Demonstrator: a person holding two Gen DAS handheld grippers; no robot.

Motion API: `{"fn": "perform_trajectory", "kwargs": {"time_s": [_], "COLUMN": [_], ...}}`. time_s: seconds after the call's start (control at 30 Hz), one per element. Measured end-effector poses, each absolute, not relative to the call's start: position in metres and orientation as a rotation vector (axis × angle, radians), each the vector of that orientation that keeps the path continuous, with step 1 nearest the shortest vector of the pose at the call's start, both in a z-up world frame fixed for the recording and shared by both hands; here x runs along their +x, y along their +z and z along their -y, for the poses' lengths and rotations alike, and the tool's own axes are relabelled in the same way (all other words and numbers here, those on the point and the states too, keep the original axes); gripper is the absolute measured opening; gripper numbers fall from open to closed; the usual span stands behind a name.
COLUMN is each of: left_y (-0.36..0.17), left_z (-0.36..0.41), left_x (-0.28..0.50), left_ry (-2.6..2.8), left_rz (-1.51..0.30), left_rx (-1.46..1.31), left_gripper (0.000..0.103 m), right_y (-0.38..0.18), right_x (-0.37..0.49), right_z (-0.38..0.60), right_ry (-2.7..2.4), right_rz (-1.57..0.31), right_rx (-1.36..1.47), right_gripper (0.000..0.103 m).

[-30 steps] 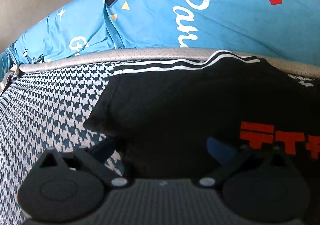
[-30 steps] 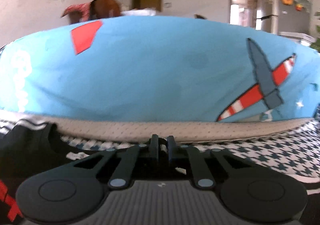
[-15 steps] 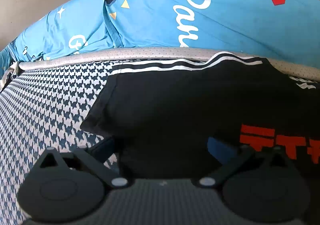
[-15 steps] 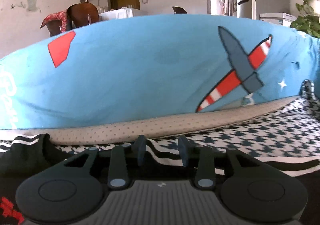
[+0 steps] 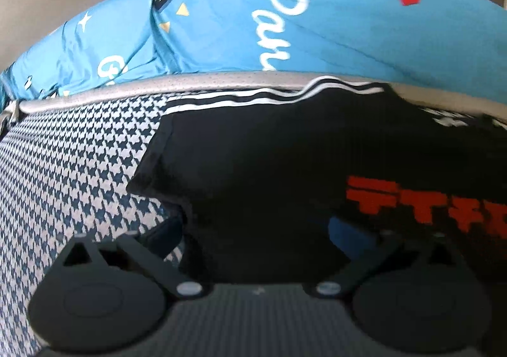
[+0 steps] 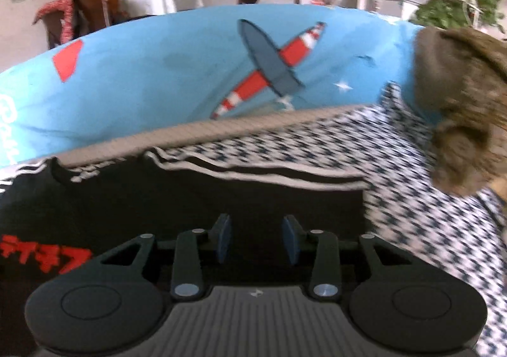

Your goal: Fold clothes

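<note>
Surface: houndstooth cover (image 5: 79,166) in navy and white, spread under the garment, with a blue printed quilt (image 5: 317,24) bulging behind it.

Garment: your black T-shirt (image 5: 253,151) lies spread on the cover, its striped hem or collar band at the far edge near the quilt, one short sleeve (image 5: 158,166) jutting left.

Left gripper: your left gripper (image 5: 256,230) sits low at the shirt's near edge, fingers wide apart, black cloth lying between them; whether they pinch anything you cannot tell, and they look unclosed.

Right gripper: your right gripper (image 6: 256,239) hovers over the shirt's right portion, blue pads (image 6: 221,236) parted with nothing between them.

Change: a second ago the right pads were pressed together near the shirt's far edge; now they stand apart and the view has swung right. You appear to have let go of cloth there, so that side is laid down and a new hold would be needed.

Writing: red block characters (image 5: 427,204) on the shirt chest, partly cut off; white script "Pan…" (image 5: 279,8) on the quilt.

Surroundings: brown furry object (image 6: 459,109) at the right edge; chairs and a doorway beyond.
</note>
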State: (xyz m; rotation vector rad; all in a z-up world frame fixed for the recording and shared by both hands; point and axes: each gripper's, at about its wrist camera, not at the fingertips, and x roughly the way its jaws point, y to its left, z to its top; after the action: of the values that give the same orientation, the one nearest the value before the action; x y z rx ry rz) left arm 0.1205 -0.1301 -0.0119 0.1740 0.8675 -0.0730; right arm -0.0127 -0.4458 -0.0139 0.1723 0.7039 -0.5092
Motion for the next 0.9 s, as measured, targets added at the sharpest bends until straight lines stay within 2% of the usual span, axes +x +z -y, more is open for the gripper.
{"fn": "perform_trajectory", "kwargs": {"time_s": [0.2,0.43,0.63,0.67,0.73,0.8,0.9], "left_y": [-0.010,-0.014,-0.018,-0.019,-0.022,-0.023,-0.024], "left_z": [0.122,0.124,0.132,0.134,0.137,0.139,0.143], "left_x": [0.084,0.074,0.073,0.072,0.071,0.068,0.064], "left_ry": [-0.153,-0.181,-0.199,-0.203,-0.209,-0.216,-0.220], "left_rz": [-0.902,-0.936,-0.952,-0.952,-0.952,-0.947,-0.940], "left_rx": [0.184,0.180,0.192,0.198,0.208,0.223,0.233], "left_gripper": [0.103,0.103,0.103,0.103,0.103,0.103,0.103], "right_y": [-0.007,-0.017,-0.029,-0.031,-0.032,-0.031,-0.028], "right_x": [-0.038,-0.041,-0.035,-0.035,-0.034,-0.033,-0.032], "right_z": [0.466,0.484,0.490,0.491,0.492,0.491,0.491], "right_ry": [-0.631,-0.667,-0.674,-0.675,-0.682,-0.694,-0.710], "right_rz": [-0.701,-0.714,-0.741,-0.745,-0.744,-0.737,-0.727], "right_rx": [0.188,0.234,0.244,0.245,0.241,0.231,0.217], "right_gripper": [0.052,0.057,0.057,0.056,0.035,0.018,0.009]}}
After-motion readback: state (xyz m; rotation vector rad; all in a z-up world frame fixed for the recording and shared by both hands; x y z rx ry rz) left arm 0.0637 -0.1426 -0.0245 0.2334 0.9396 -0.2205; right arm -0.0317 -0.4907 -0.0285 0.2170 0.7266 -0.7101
